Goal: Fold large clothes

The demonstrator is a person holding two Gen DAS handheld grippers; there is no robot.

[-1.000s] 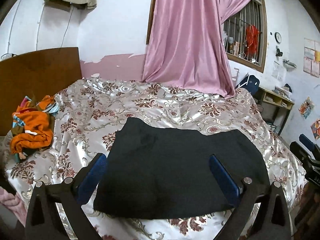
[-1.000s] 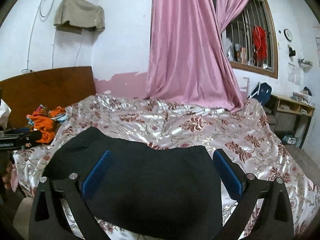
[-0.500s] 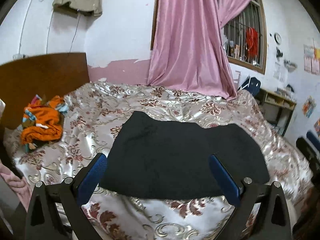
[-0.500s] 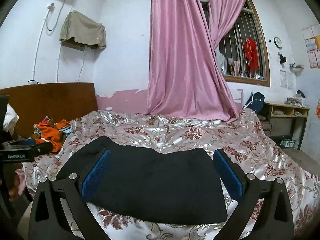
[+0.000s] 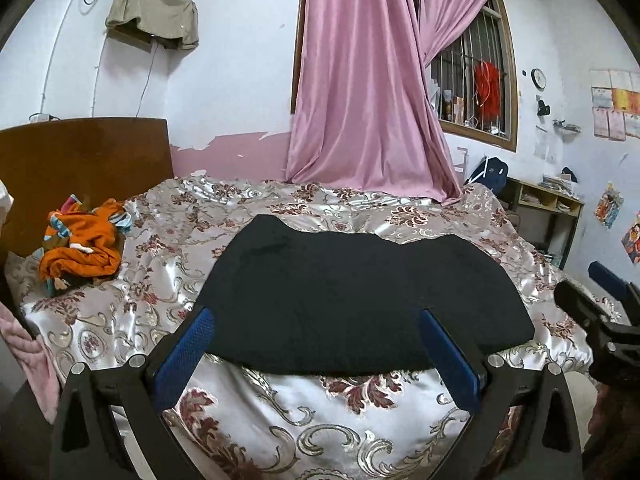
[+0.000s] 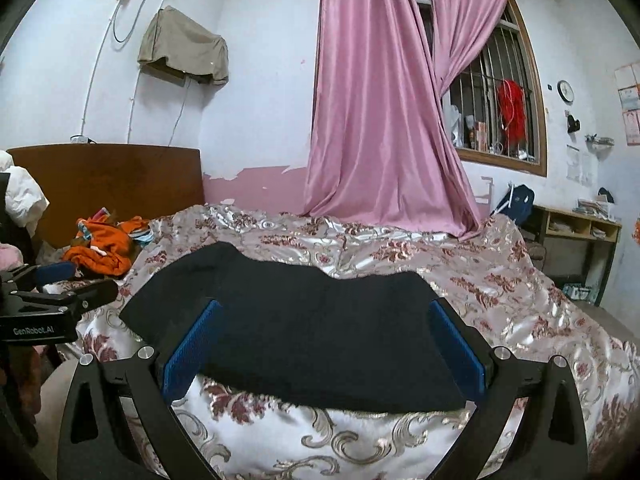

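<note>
A matte black garment [image 5: 352, 296], folded flat, fills mid-frame on the glossy floral bedspread [image 5: 320, 412], both the left gripper [image 5: 316, 348] and right gripper [image 6: 324, 344] spread wide, empty, at the frame bottom

White walls [image 5: 240, 60], pink curtain [image 5: 360, 92] over barred window [image 5: 476, 92], brown headboard [image 5: 80, 160], floral bedspread [image 5: 320, 420].

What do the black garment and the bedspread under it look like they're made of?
Black garment: looks like a matte, slightly fuzzy knit or fleece; it reflects no light and its near edge looks thick and soft. The exact fabric cannot be told.
Bedspread: seems a glossy satin-like brocade; bright sheen on its folds, with a woven-looking floral and scroll pattern. Likely slippery.
</note>
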